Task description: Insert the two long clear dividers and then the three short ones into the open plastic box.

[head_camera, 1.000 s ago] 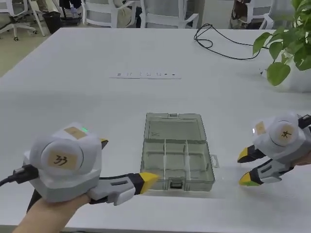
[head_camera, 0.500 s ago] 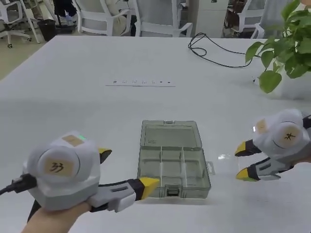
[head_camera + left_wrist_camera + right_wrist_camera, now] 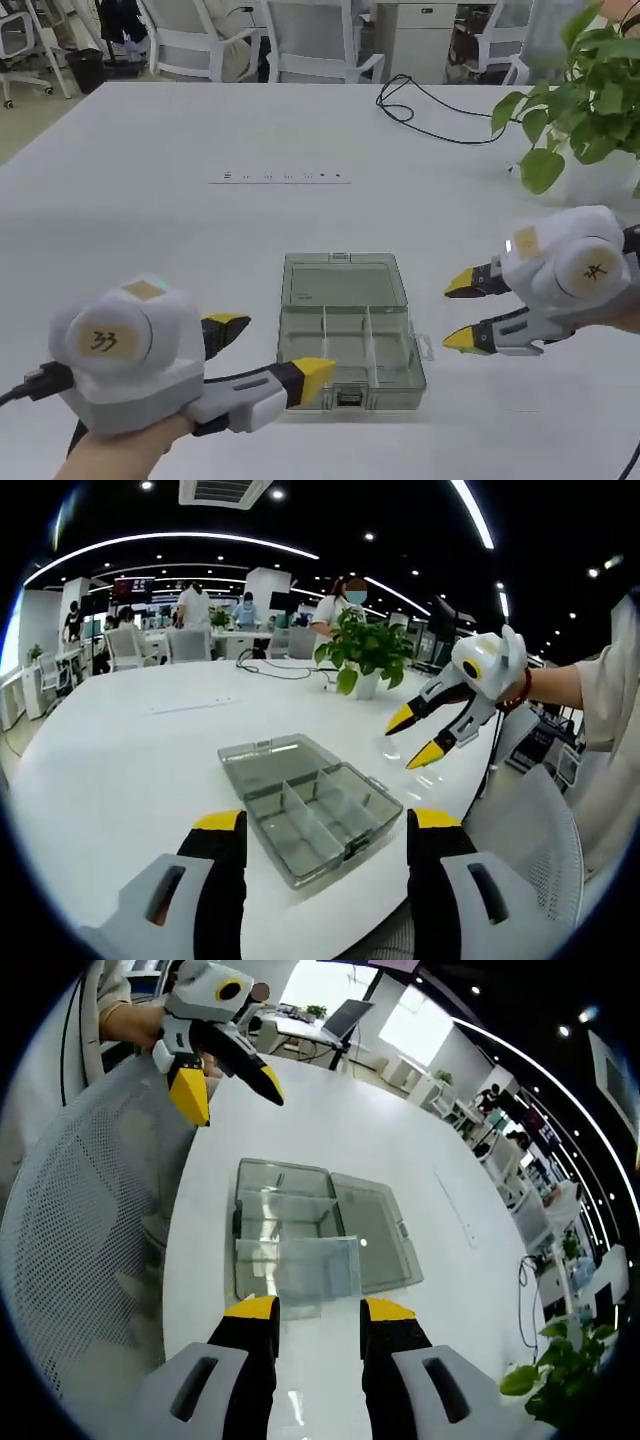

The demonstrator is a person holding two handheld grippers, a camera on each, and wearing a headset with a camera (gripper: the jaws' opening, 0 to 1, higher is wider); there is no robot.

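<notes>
The open clear plastic box (image 3: 345,335) lies in the middle of the white table, lid (image 3: 343,282) flat on the far side. Clear partition walls stand in its base and form several compartments (image 3: 318,815). My left gripper (image 3: 272,348) hovers at the box's near left corner, open and holding nothing; in the left gripper view its fingertips (image 3: 222,822) frame the box. My right gripper (image 3: 460,312) hangs just right of the box, jaws wide apart and bare, pointing at it. In the right gripper view the box (image 3: 300,1225) sits straight ahead, its near wall close to the fingertips (image 3: 255,1308).
A potted plant (image 3: 585,85) stands at the table's right edge, and a black cable (image 3: 425,100) loops behind it. A thin strip with small marks (image 3: 272,177) lies beyond the box. Office chairs (image 3: 300,45) line the far side.
My right gripper has moved left, closer to the box's right side. My left gripper stays near the box's front left corner. The head camera has tilted, shifting the scene.
</notes>
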